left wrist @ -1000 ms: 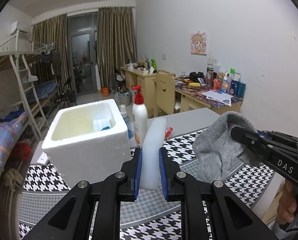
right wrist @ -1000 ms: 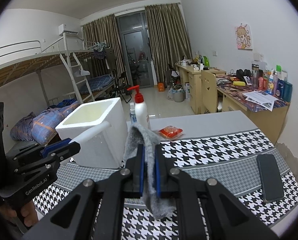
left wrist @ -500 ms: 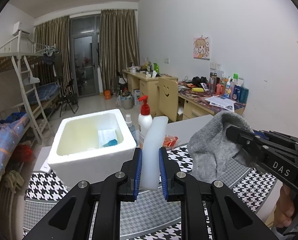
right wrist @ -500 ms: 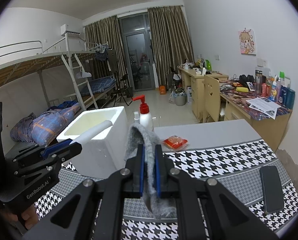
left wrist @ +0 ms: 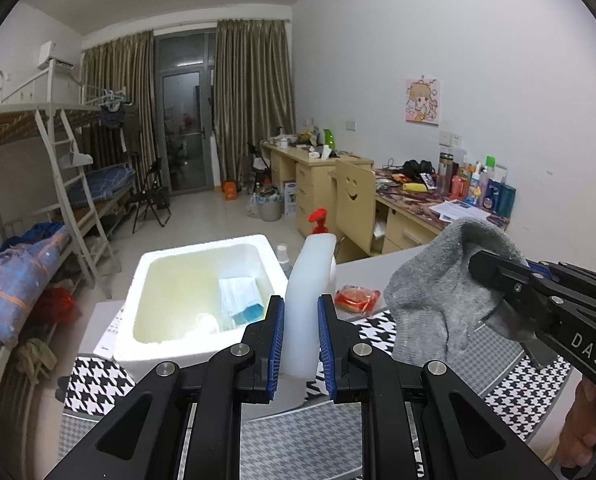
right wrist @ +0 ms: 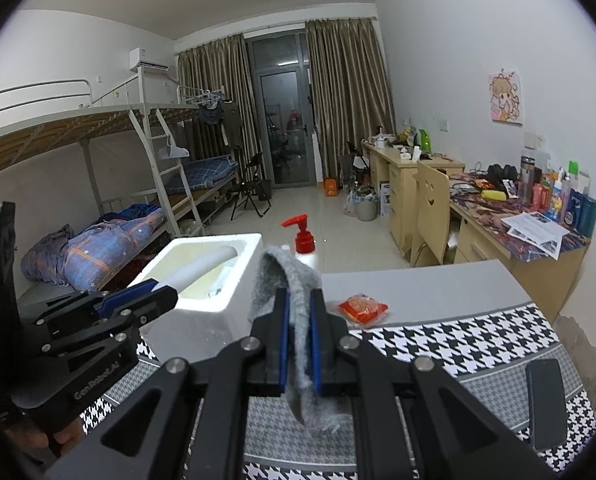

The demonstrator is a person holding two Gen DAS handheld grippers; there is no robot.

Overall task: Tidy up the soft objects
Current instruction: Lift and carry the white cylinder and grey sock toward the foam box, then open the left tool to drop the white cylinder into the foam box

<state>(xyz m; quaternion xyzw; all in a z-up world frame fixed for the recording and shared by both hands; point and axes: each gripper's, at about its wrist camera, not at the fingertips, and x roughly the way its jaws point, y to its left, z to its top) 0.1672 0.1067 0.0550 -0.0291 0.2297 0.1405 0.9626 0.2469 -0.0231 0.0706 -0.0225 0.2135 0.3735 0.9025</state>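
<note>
Dorm room w/ bunk bed (right wrist: pixel 146 152), curtains, cluttered desks along far wall; houndstooth-patterned table (right wrist: pixel 477 336) below both claws.

Left gripper (left wrist: pixel 301 340) clenched on white foam block (left wrist: pixel 307 292), held upright btwn blue pads, block sticking up and fwd past fingertips. Seen from right wrist cam, same block (right wrist: pixel 202 270) angled over open top of white foam box (right wrist: pixel 210 292). Box (left wrist: pixel 202 292) just ahead-left of left claw, resting on table; blue-white packet (left wrist: pixel 240 300) lying inside, near its right wall.

Right gripper (right wrist: pixel 298 340) clamped shut on grey sock (right wrist: pixel 294 292), cloth draped over and hanging down btwn pads. In left cam, sock (left wrist: pixel 437 304) hung off right claw (left wrist: pixel 493 280), well right of left claw, above table.

Red-pump bottle (right wrist: pixel 303 240) stood just behind box, straight ahead of right claw. Red snack packet (right wrist: pixel 361 308) flat on table just ahead-right of right claw. Black phone (right wrist: pixel 545 400) flat on table, far right of right claw, near edge.
</note>
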